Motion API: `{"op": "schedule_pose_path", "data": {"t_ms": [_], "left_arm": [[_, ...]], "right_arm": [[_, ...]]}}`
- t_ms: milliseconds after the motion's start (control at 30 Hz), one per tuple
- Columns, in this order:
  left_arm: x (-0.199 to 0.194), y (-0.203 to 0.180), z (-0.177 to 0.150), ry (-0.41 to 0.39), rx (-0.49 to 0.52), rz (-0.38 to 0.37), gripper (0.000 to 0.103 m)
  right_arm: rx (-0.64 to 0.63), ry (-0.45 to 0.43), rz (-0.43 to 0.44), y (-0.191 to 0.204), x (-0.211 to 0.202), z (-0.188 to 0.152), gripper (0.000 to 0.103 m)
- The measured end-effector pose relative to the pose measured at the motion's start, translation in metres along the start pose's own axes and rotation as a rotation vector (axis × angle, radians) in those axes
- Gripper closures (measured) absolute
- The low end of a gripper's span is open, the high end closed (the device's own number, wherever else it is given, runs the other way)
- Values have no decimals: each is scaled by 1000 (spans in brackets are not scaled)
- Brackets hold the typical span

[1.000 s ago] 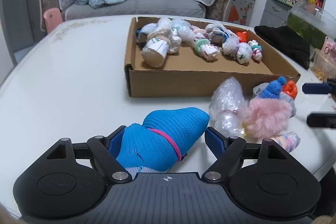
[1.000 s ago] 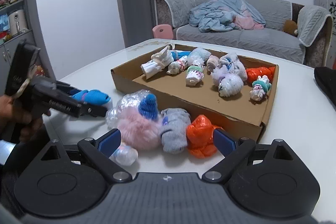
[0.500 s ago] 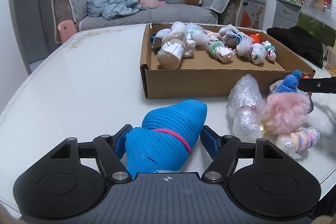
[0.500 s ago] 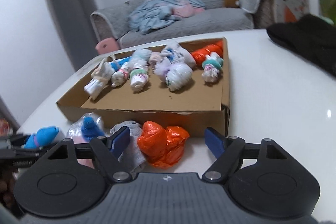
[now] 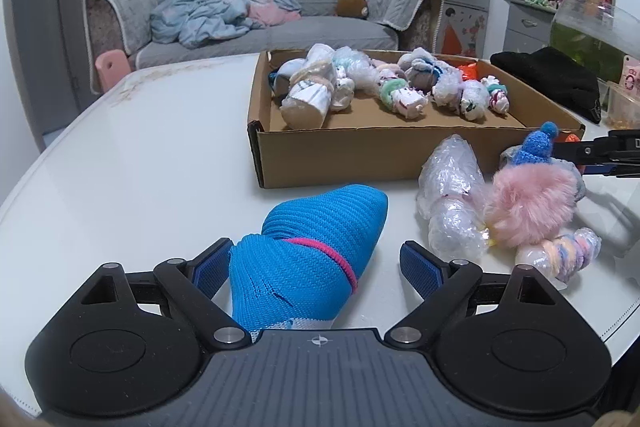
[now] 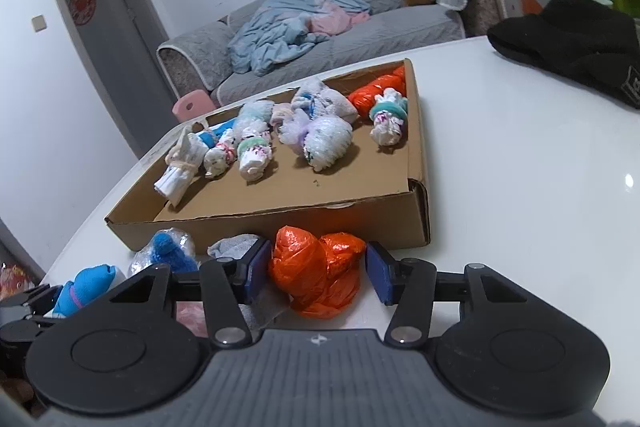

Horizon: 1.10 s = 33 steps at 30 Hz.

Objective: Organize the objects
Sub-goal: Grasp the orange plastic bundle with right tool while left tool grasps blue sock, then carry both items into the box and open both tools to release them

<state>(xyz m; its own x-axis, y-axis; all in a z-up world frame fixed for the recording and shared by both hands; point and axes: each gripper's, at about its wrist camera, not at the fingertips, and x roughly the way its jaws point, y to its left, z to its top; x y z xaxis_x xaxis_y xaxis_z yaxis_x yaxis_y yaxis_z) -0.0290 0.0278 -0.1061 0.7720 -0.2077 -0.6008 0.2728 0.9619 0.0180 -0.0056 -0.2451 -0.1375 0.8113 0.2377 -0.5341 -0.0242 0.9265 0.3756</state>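
Observation:
My left gripper [image 5: 318, 267] is open around a rolled blue sock [image 5: 316, 251] that lies on the white table [image 5: 132, 179]; its right pad stands clear of the sock. My right gripper [image 6: 318, 269] straddles an orange plastic bundle [image 6: 318, 277] in front of the cardboard box [image 6: 280, 223]; its jaws are close on both sides with a small gap on the right. The box [image 5: 360, 159] holds several bundled items. A pink fluffy bundle [image 5: 532, 203], a blue knit cap [image 5: 536, 143] and a bubble-wrap roll [image 5: 452, 195] lie beside it.
A black garment [image 6: 576, 39] lies on the table's far right. A pastel wrapped bundle [image 5: 560, 251] sits near the table edge. A grey bundle [image 6: 236, 245] lies left of the orange one. A grey sofa [image 5: 260, 23] stands behind the table.
My right gripper has moved forward and narrowed around the orange bundle. My left gripper's jaws have widened a little off the blue sock.

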Motion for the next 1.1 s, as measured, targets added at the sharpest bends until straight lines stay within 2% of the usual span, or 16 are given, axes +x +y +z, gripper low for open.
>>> {"op": "schedule_pose_path", "data": {"t_ms": [100, 167, 200, 233, 433, 633, 867, 1100], "left_arm": [[0, 1, -2, -18, 6, -15, 15], [-1, 2, -2, -32, 11, -33, 24], [-2, 2, -2, -35, 10, -30, 32], [-3, 3, -2, -35, 1, -28, 35], [-6, 3, 1, -15, -23, -26, 43], [-23, 3, 13, -9, -15, -32, 44], [-47, 12, 63, -74, -38, -25, 44], [-51, 7, 135, -151, -13, -21, 44]], "right_arm": [[-2, -6, -5, 0, -2, -2, 58], [-14, -6, -9, -1, -4, -4, 60], [-25, -7, -18, -1, -5, -5, 62], [-35, -7, -23, -2, -7, -7, 65], [-62, -5, -4, -11, -14, -10, 69], [-73, -30, -3, -18, -30, -2, 69], [-153, -130, 27, -10, -69, 38, 69], [-280, -192, 115, 23, -65, 93, 69]]}}
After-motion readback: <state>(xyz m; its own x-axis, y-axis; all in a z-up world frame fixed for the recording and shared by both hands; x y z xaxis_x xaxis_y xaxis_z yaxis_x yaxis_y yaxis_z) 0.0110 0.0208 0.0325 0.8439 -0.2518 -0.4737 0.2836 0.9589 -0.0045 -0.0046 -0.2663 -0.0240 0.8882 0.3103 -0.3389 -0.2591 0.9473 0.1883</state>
